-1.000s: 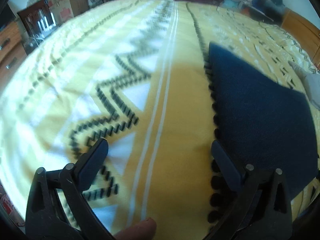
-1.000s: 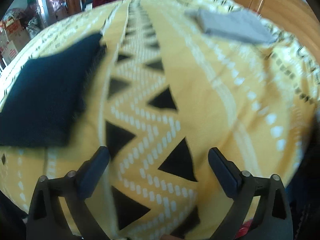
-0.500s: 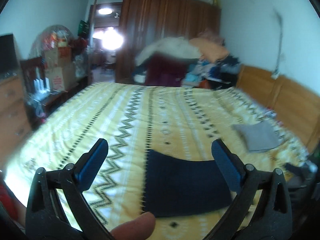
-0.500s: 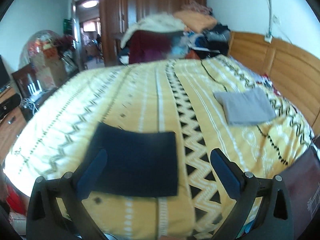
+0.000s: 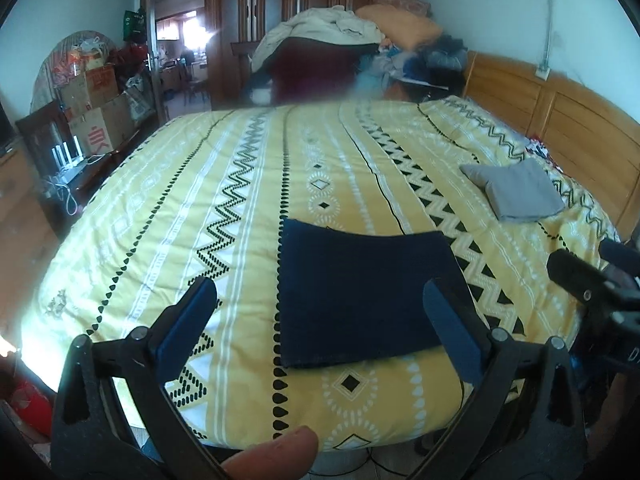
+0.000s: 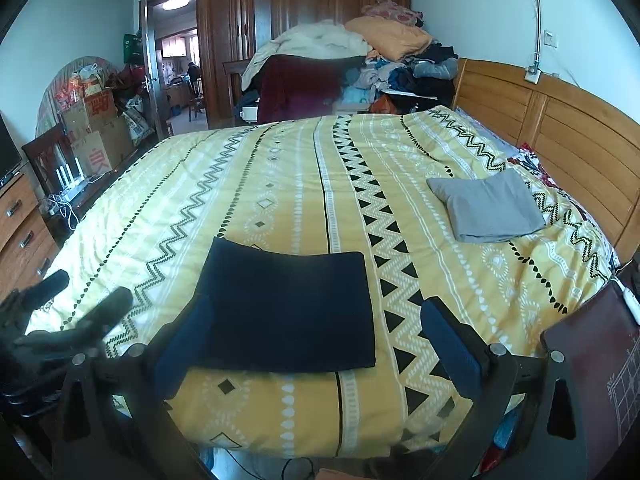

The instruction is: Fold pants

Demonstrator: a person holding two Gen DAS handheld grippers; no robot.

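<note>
Lying flat: the folded navy pants (image 5: 362, 294) rested as a neat rectangle on the bed (image 5: 168, 216), close to its near edge and roughly midway along it.
Pants, right view: the same dark bundle (image 6: 288, 308) sat on the yellow patterned bedspread (image 6: 280, 184), touched by neither tool.
Left gripper (image 5: 320, 320): held above the near edge of the bed, jaws spread wide with nothing between them; its blue pads (image 5: 188, 320) framed the pants from behind (a fingertip (image 5: 276, 458) showed at the bottom of that view).
Right gripper (image 6: 316, 340): also splayed apart and empty, off the fabric, with the pants seen between and beyond its fingers.
Each tool in the other's view: the right gripper's black frame appeared at the right edge of the left view, and the left one at the left edge of the right view.
Grey folded cloth (image 6: 486, 210): lay well apart from the pants, toward the far right corner of the bed, near the wooden headboard (image 6: 560, 136).
Clothes pile (image 6: 344, 64): heaped beyond the far edge of the bed, in front of the wardrobe (image 6: 296, 12).
Cardboard boxes (image 6: 96, 132): stacked off the left side of the bed.
</note>
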